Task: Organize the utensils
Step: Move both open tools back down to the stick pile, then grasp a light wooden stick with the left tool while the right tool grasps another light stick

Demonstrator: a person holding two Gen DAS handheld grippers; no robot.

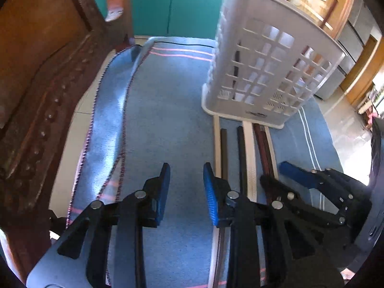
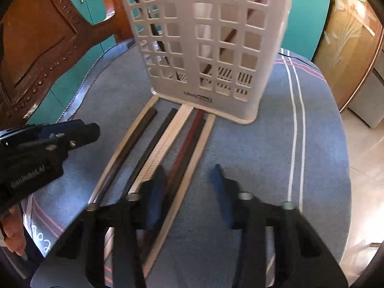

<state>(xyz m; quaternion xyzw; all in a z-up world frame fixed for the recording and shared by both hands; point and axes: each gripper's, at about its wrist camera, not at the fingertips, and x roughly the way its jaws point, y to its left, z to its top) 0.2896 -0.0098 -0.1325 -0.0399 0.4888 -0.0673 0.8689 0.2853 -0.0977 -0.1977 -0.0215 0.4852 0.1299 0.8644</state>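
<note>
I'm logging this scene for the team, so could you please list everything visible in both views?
Holder: one, white slotted plastic, upright at the far end of the cloth; a dark stick and a reddish stick lean inside.
Chopsticks: a row lying in front of the holder, pale, dark brown, black and reddish; exact count unclear.
Cloth: one, blue with pink and white stripes, covering the table.
Chair: one, brown carved wood, beside the table.
Cabinets: teal, behind.
Left gripper: fingers apart, empty, beside the chopsticks.
Right gripper: fingers apart, empty, above the chopsticks.
</note>
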